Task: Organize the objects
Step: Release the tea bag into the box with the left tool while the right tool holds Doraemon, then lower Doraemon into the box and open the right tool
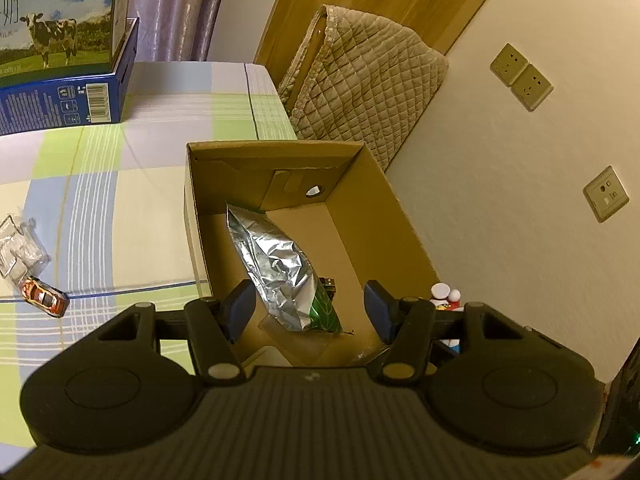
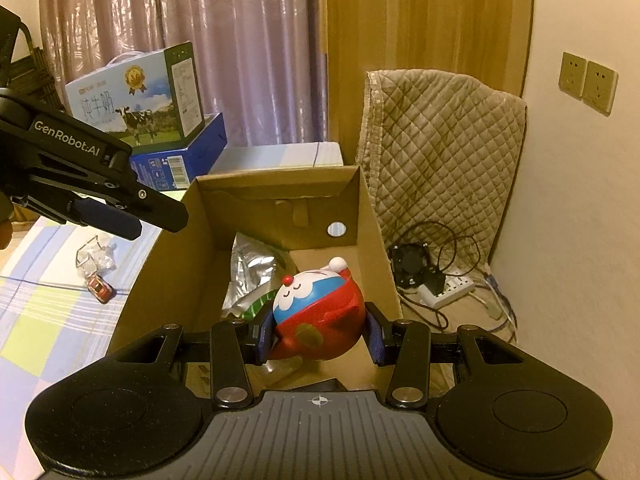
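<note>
R gripper over open cardboard box, jaws clamped on red/blue toy figure. L gripper jaws apart, nothing between pads, above foil bag lying inside box. Toy car + clear plastic packet on checked bed sheet, left of box.

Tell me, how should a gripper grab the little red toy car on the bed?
Grip the red toy car across its narrow body, one finger on each long side, coming straight down from above. It lies flat on the checked bedspread and stands low. A crinkly clear packet sits close beside it, so a side approach would likely bump that.
</note>
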Demonstrator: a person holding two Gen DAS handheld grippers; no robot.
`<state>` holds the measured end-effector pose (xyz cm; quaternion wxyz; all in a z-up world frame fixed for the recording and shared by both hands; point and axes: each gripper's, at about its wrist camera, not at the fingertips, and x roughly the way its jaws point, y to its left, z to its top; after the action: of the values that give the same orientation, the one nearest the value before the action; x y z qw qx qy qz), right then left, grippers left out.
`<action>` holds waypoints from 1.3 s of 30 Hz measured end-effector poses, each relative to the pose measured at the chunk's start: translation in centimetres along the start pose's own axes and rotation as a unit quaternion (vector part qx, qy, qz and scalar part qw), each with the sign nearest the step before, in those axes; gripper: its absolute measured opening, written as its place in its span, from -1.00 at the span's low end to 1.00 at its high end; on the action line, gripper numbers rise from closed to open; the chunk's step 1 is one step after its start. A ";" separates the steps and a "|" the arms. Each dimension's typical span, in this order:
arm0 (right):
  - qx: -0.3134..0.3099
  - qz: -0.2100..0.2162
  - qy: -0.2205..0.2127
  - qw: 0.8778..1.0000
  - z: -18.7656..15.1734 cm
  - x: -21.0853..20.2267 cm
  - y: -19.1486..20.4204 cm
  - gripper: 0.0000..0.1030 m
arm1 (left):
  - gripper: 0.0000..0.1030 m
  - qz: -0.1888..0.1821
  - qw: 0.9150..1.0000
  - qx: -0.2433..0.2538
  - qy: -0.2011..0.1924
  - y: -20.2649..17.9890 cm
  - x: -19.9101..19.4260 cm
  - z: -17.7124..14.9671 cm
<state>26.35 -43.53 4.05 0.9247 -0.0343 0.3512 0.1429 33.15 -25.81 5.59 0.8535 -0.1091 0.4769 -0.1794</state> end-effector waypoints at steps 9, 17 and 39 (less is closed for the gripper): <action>0.004 0.004 0.003 1.000 0.3 0.6 0.0 -0.18 | 0.05 0.000 1.000 0.000 0.002 0.3 -0.2 -0.2; 0.014 0.010 0.003 1.000 1.1 1.8 -0.1 -0.18 | 0.06 0.011 1.000 0.007 0.001 0.9 -0.5 -0.2; 0.030 0.022 -0.004 0.999 2.5 3.2 0.6 -0.16 | 0.14 0.066 0.997 0.032 0.006 5.4 -1.6 -3.0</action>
<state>30.04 -41.84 3.81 0.9235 0.0021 0.3519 0.1525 30.92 -20.26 3.38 0.8635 -0.0492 0.4824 -0.1387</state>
